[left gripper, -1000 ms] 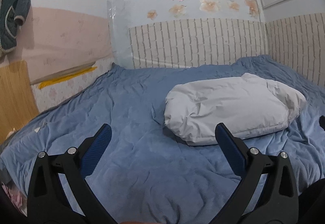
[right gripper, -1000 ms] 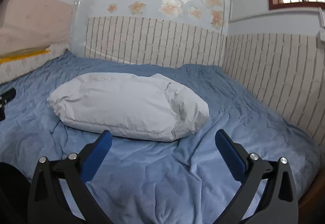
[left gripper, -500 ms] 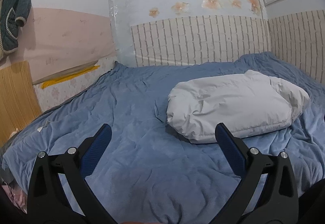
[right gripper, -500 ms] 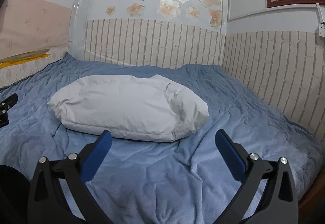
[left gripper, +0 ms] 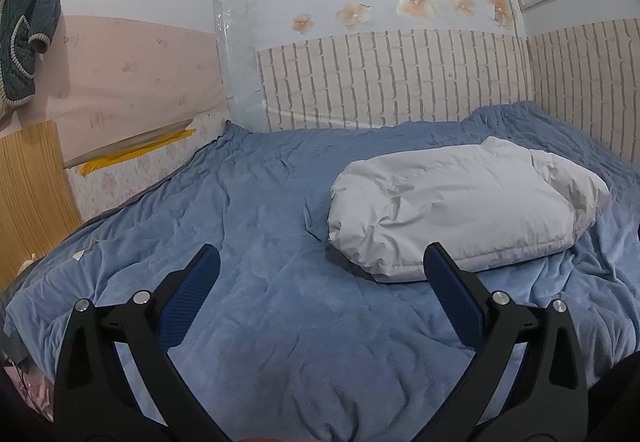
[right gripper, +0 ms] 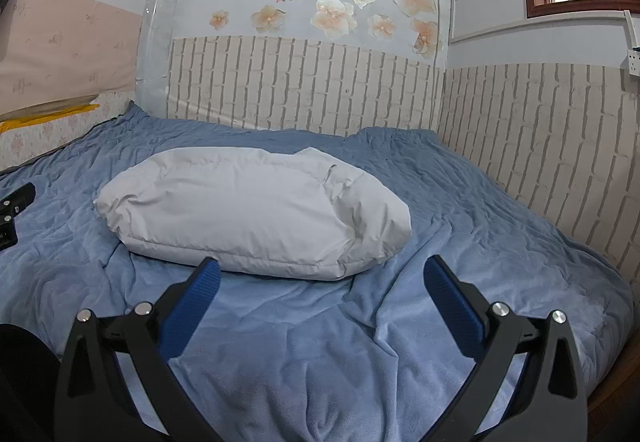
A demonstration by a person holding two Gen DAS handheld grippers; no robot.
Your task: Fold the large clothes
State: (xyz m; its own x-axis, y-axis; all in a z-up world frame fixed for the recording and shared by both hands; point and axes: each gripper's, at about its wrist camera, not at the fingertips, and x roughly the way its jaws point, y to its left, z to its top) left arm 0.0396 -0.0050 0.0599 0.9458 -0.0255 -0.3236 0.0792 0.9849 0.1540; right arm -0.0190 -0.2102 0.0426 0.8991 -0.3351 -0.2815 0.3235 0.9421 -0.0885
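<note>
A puffy white garment, folded into a thick bundle (left gripper: 460, 205), lies on the blue bedspread (left gripper: 280, 282); it also shows in the right wrist view (right gripper: 256, 217). My left gripper (left gripper: 320, 262) is open and empty, held above the bed, near and to the left of the bundle. My right gripper (right gripper: 320, 274) is open and empty, just in front of the bundle's near edge, not touching it. The left gripper's tip (right gripper: 16, 201) shows at the left edge of the right wrist view.
The bed fills the corner against brick-pattern walls (right gripper: 300, 89). A dark green jacket (left gripper: 24, 45) hangs on the left wall above a wooden panel (left gripper: 28, 177). The bed's right edge (right gripper: 616, 354) drops off beside the wall.
Both grippers have tilted up and drawn back slightly, so the bundle sits lower in the views. Both stay open and the bundle has not moved.
</note>
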